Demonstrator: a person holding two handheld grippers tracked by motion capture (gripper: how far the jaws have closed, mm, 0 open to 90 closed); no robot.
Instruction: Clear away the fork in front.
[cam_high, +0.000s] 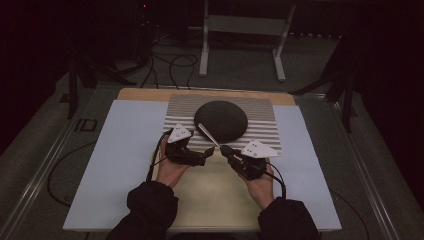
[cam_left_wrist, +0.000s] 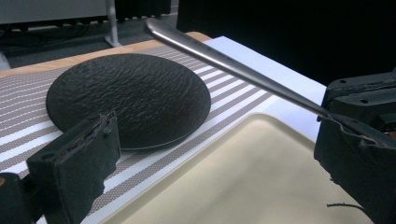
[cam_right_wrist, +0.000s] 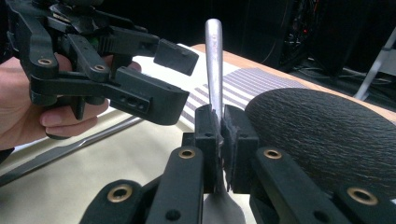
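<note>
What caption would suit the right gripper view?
Right gripper clamps a metal utensil handle beside a black plate; the open left gripper waits nearby.

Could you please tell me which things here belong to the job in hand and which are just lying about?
In the job:
- slim silver metal utensil, clamped in the right gripper
- open left gripper
- round black textured plate, which the utensil handle reaches over
- cream tray, under both grippers

Lying about:
- striped grey-and-white placemat
- second long metal utensil on the tray
- white metal stand behind the table

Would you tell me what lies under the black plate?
The black plate rests on a striped placemat, whose stripes show all around it. Whatever the mat carries directly beneath the plate is covered and cannot be seen.
</note>
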